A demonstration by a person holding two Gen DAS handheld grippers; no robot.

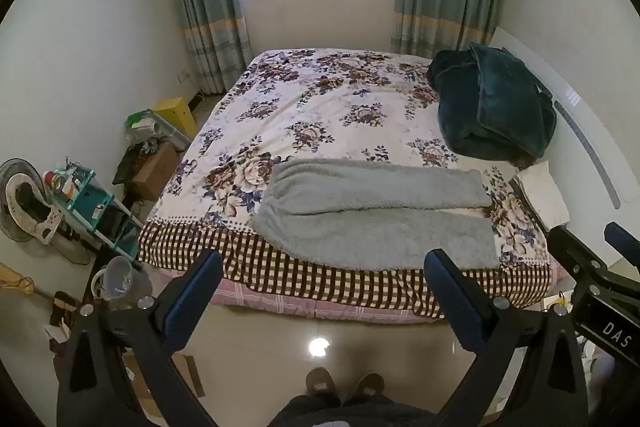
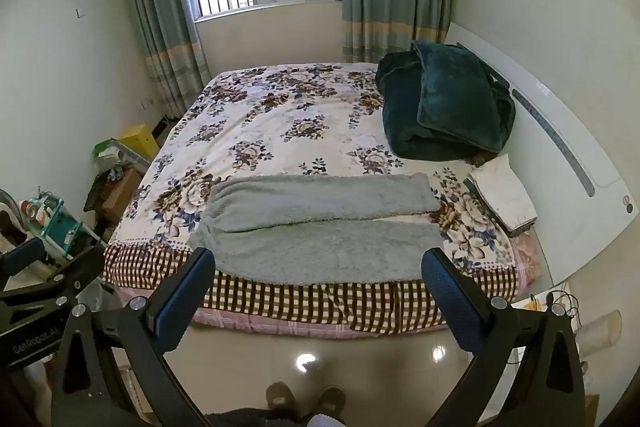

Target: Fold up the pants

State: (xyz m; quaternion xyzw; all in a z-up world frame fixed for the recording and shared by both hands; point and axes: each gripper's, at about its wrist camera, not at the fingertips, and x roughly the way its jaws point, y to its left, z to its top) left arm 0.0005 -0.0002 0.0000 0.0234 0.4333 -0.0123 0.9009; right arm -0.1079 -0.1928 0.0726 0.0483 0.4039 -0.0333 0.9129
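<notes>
left gripper (image 1: 322,291): jaws spread wide, nothing between them; held back over the floor, short of the bed edge. Probably staged for the first grab, not committed yet.
right gripper (image 2: 318,291): same, released and empty, held just beside the left one; its black frame shows at the right edge of the left wrist view.
floor: glossy tile directly below both grippers, person's slippers (image 1: 344,383) visible under them.
bed (image 1: 280,279): straight ahead, checked border nearest the grippers, floral sheet beyond.
pants (image 1: 376,211): grey fleece, dead ahead on the near edge of the bed, lying crosswise; waist toward the left gripper side, cuffs toward the right.
pants look: both legs flat and side by side, thin dark gap between them, far leg overlapping the near one slightly. Thick, fuzzy pile, few wrinkles. Laid out near the edge likely for easy reach.
fold state: looks unstarted, judging by the full-length spread.
white folded cloth (image 2: 502,193): ahead-right, beyond the cuffs, apart from them.
dark green blanket (image 2: 444,107): far right, heaped by the headboard, well clear of the pants.
</notes>
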